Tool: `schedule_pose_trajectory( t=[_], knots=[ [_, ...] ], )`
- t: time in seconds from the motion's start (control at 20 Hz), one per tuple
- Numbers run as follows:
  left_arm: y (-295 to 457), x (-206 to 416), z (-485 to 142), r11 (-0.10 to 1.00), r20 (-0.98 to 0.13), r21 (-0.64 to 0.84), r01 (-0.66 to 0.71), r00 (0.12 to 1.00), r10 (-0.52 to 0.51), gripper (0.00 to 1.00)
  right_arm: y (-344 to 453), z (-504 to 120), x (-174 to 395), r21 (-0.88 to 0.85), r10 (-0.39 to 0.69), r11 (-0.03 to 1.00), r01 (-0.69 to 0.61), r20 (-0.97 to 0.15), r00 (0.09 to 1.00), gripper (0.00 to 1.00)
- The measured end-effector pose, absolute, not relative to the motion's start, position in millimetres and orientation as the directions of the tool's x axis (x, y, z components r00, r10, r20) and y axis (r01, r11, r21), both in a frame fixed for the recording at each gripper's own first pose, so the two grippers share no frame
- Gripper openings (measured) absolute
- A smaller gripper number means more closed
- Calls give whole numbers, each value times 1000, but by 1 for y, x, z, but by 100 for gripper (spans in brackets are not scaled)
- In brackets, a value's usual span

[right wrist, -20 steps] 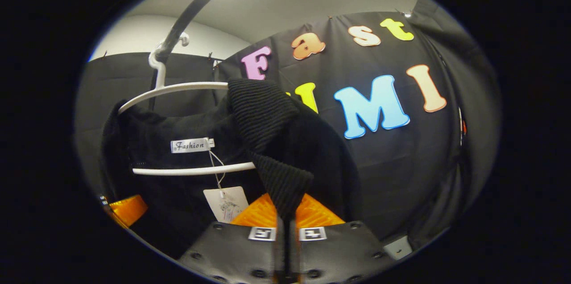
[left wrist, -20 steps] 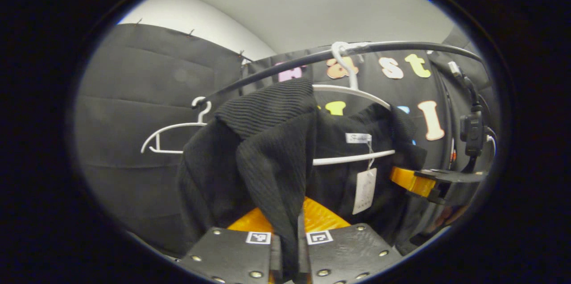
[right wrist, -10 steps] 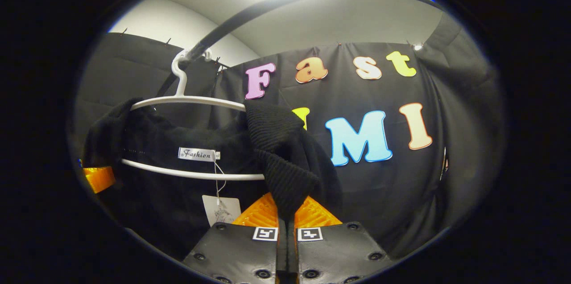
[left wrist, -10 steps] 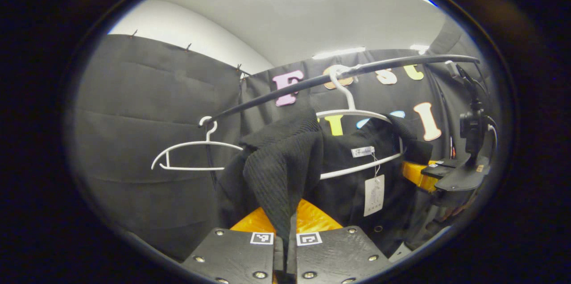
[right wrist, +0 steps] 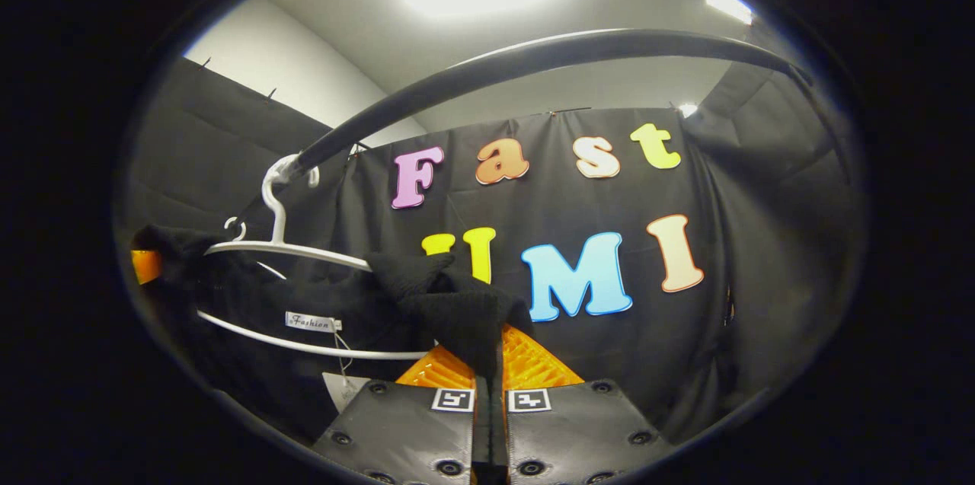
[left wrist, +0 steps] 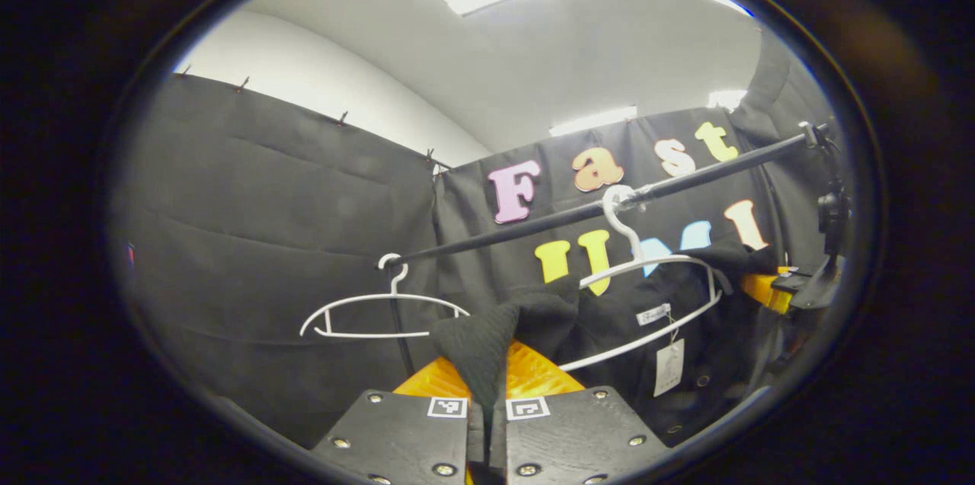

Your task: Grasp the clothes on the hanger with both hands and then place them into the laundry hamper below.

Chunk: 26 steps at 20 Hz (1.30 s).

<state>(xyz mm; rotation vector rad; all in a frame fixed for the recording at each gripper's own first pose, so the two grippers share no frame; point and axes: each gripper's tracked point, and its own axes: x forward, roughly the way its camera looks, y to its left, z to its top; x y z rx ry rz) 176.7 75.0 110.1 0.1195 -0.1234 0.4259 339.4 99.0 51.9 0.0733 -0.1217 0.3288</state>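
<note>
Garment: black ribbed knit top (left wrist: 609, 317) on white plastic hanger (left wrist: 655, 272), stretched lengthwise along the black rail (left wrist: 579, 215).
Left gripper (left wrist: 487, 394): clamped on one shoulder.
Right gripper (right wrist: 489, 371): clamped on the other.

left gripper (left wrist: 487, 394): fingers pinched together on black cloth (left wrist: 480, 344), pointing forward | right gripper (right wrist: 490, 382): fingers pinched together on cloth, pointing forward and slightly up

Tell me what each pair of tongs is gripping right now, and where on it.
Both grip the black garment: the left tongs pinch one shoulder's ribbed fabric, the right tongs the other shoulder. It still drapes the white hanger.
</note>
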Motion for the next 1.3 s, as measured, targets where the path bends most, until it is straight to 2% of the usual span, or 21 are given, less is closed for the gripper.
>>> schedule_pose_trajectory(
  t=[0.25,0.8,1.0,1.15,1.3],
  knots=[
    [108,189,130,902,170,74,-425,897,409,4,80,57,369,50,267,960,-277,151,952,2],
    [164,225,141,953,177,107,-285,948,264,3,73,43,422,183,250,948,-261,83,965,0],
    [183,246,159,960,183,172,-222,965,190,3,76,40,420,142,262,952,-271,79,962,1],
    [191,261,178,942,214,241,-233,960,183,3,80,38,424,86,277,955,-285,94,956,0],
    [199,272,158,937,193,257,-235,963,189,4,83,27,433,70,274,957,-280,89,958,0]
  ],
)
